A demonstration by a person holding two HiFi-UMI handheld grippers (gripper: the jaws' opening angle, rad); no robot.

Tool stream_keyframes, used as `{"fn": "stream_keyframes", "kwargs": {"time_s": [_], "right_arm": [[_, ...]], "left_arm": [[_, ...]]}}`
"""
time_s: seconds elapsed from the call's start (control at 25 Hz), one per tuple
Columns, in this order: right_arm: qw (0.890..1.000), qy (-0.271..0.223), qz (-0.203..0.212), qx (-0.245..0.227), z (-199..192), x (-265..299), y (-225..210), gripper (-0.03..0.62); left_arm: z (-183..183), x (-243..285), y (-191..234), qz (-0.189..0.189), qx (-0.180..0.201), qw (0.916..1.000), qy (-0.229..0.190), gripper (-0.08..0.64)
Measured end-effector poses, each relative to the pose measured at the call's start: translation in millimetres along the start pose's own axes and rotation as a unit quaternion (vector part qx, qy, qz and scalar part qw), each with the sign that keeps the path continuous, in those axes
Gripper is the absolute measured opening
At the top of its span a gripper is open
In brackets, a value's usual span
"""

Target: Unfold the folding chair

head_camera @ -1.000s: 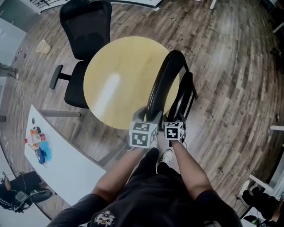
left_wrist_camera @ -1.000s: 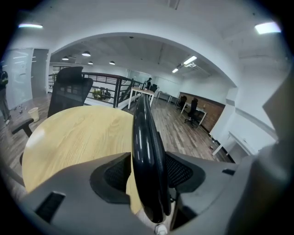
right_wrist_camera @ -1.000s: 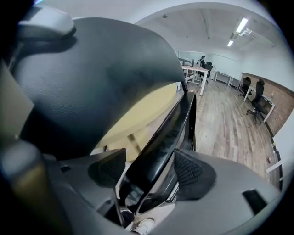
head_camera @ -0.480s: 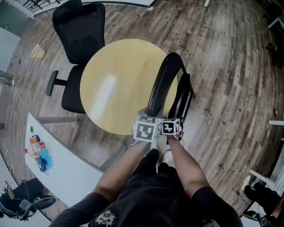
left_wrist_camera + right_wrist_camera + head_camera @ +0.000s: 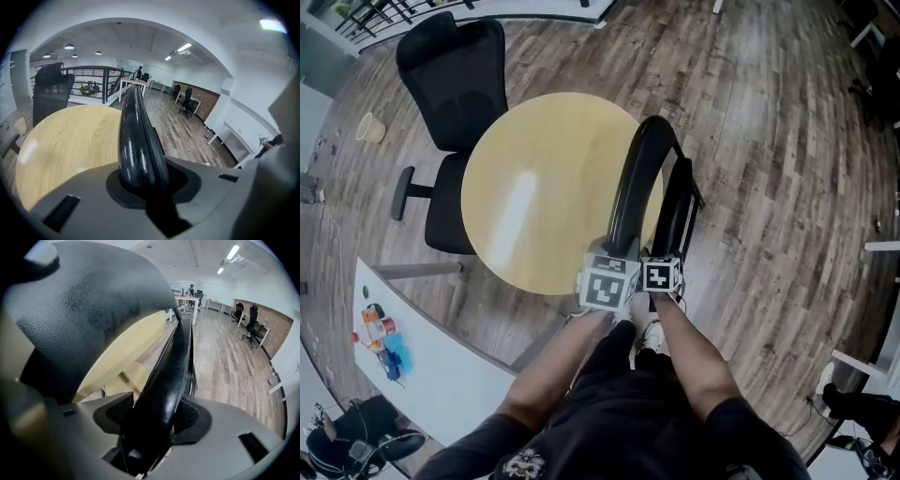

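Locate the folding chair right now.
Head view, centre: the folding chair stands folded beside the right edge of the round table, directly ahead of the person's legs.

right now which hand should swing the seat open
Probably right: right gripper, jaws closing on the seat, faces open floor. Left gripper, closing on the backrest, is hemmed by the table.

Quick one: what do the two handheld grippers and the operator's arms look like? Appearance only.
The left gripper and right gripper have grey moulded jaws with dark textured pads, each topped by a white cube bearing black square markers. No cables visible. Bare forearms, dark short-sleeved top. Both sets of jaws are closing on the black folding chair between them.
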State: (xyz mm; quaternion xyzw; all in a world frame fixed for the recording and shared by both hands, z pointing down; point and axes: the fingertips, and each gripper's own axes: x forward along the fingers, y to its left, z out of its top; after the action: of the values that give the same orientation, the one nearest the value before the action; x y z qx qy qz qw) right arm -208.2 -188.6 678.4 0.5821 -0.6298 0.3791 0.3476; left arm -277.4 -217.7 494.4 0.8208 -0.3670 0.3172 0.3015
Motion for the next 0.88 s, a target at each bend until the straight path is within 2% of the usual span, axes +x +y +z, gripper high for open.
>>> {"fn": "stream_keyframes", "kwargs": {"time_s": [0.2,0.52,0.88], "right_arm": [[1.000,-0.015,0.002,0.015,-3.5,-13.7,-23.0,0.256],[0.999,-0.022,0.010,0.027,-16.6,-53.1,-72.3,0.256],[0.996,-0.046,0.053,0.050,-47.0,-94.1,-168.8,0.257]], "left_arm": [[8.6,4.5,-29.0,0.007,0.034,0.9994,-0.008,0.080],[18.4,6.7,-104.8,-0.002,0.057,0.9983,-0.013,0.101],[28.1,18.2,-183.3,0.011,0.075,0.9970,-0.016,0.110]]}}
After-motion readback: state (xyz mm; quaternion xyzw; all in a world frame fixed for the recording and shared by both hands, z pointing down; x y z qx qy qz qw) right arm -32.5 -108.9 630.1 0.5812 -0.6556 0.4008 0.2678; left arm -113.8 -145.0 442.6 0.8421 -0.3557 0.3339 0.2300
